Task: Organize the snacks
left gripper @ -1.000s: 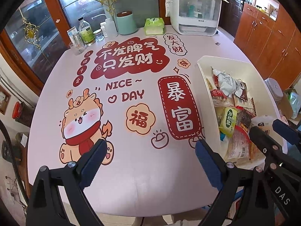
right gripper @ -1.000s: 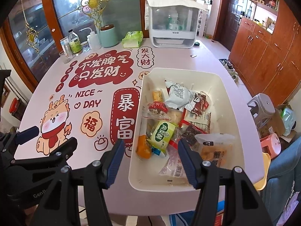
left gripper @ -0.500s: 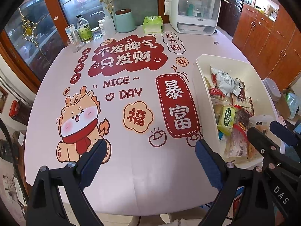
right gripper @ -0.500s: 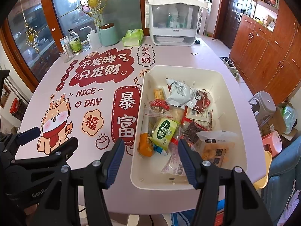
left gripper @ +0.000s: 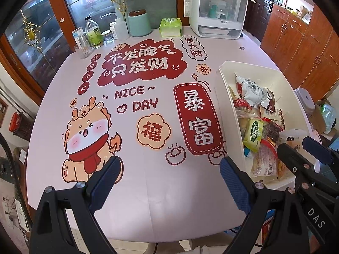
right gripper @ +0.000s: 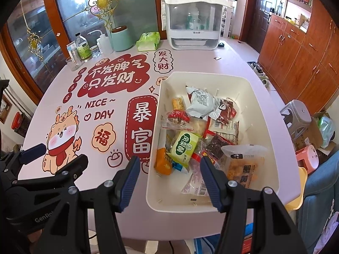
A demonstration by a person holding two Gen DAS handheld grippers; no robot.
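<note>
A white bin [right gripper: 264, 114] stands on the right half of the pink table [right gripper: 118, 190], and it also shows in the left wrist view [left gripper: 224, 97]. Several snack packs lie in it: a green packet [right gripper: 185, 146], a grey bag [right gripper: 201, 101], an orange packet [right gripper: 163, 163] and a clear bag of yellow snacks [right gripper: 245, 160]. My right gripper [right gripper: 169, 158] hangs open over the bin's near left corner with nothing between its pads. To the left of the bin, my left gripper [left gripper: 169, 160] is open above the printed tablecloth, holding nothing.
Along the table's far edge stand a white countertop cabinet [right gripper: 190, 29], a mint canister [right gripper: 120, 38], a green tissue pack [right gripper: 148, 40], bottles [right gripper: 81, 46] and a glass [right gripper: 73, 62]. Plastic stools [right gripper: 296, 116] and wooden cupboards [right gripper: 296, 53] are to the right.
</note>
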